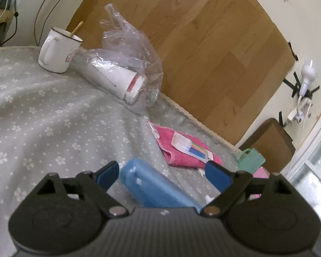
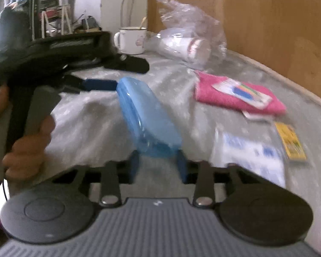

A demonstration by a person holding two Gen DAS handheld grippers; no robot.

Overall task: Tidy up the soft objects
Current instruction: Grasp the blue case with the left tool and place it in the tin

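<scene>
- Two sets of tongs are over the grey, flower-printed cloth (image 1: 42, 117) that covers the table.
- The right tongs (image 2: 158, 165) have their blue fingers pressed on the near end of a translucent blue plastic case (image 2: 147, 115), oblong and rounded, gripping it from both sides; the case slants up and away from them.
- The left tongs (image 1: 162, 175) stand wide, one blue finger on each side of the same blue case (image 1: 158, 188), which lies between them. I cannot tell whether either finger touches it.
- From the right camera, the left tongs (image 2: 100, 84) come in from the left, a blue finger pointing at the far end of the case, the person's hand (image 2: 25, 141) wrapped around the handle.
- Beyond the left tongs and a little to their right lies a folded pink towel (image 1: 182, 150) with a clear packet holding coloured strips (image 1: 190, 145) on top.
- Farther off sits a crumpled clear plastic bag (image 1: 128, 42) with a white tube (image 1: 115, 77) lying inside, and just left of it a white enamel mug with a dark rim (image 1: 55, 51), a stick standing in it.
- To the right of the right tongs lie a white-and-blue packet (image 2: 250, 154) and a small yellow card (image 2: 291, 141), both blurred.
- Far right of the left tongs a mint-green cup (image 1: 250, 158) shows at the table's edge.
</scene>
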